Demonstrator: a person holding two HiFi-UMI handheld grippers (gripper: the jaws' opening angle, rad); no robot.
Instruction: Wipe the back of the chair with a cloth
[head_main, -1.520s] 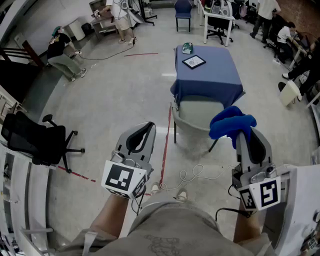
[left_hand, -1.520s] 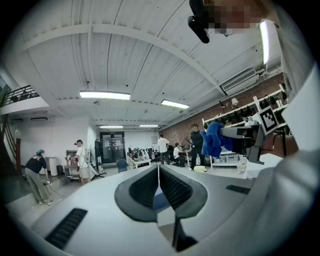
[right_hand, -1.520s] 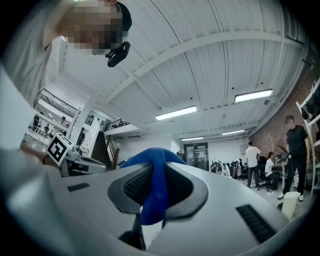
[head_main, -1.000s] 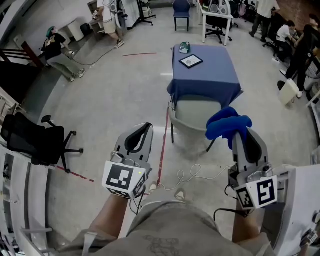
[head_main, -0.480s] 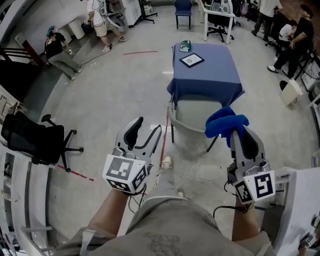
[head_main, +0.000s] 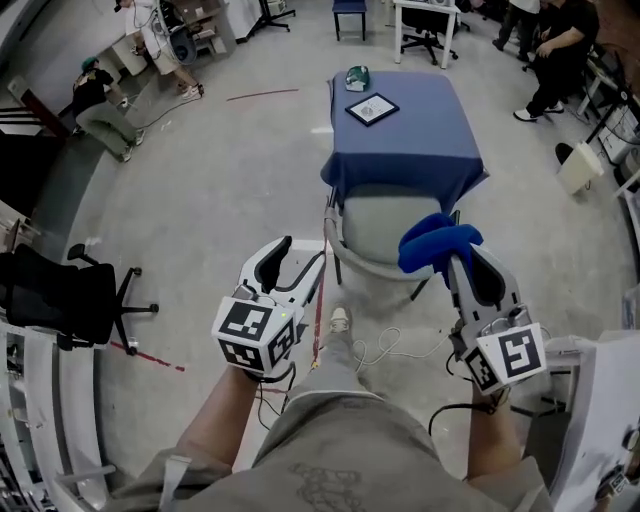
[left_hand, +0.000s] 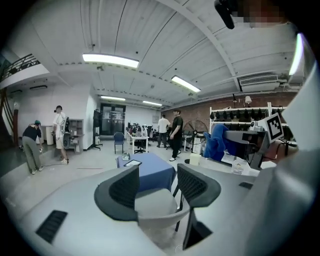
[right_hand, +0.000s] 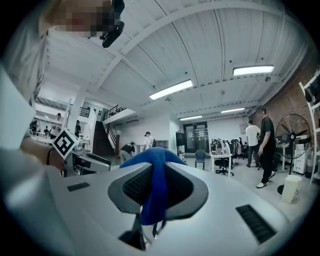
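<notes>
The cloth (head_main: 438, 238) looks soft and limp, clenched by its middle in the right tongs (head_main: 452, 258). The left tongs (head_main: 298, 258) have just been opening, empty.

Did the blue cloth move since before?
Yes. The blue cloth, pinched in the right gripper, has shifted left: it now overlaps more of the grey chair than before.

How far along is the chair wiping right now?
Done: the blue cloth is clamped in the right gripper. In hand: both grippers look short of the chair; the left gripper has just been opening its jaws, with nothing between them. Left: all the wiping, as the cloth seems not yet on the chair.
</notes>
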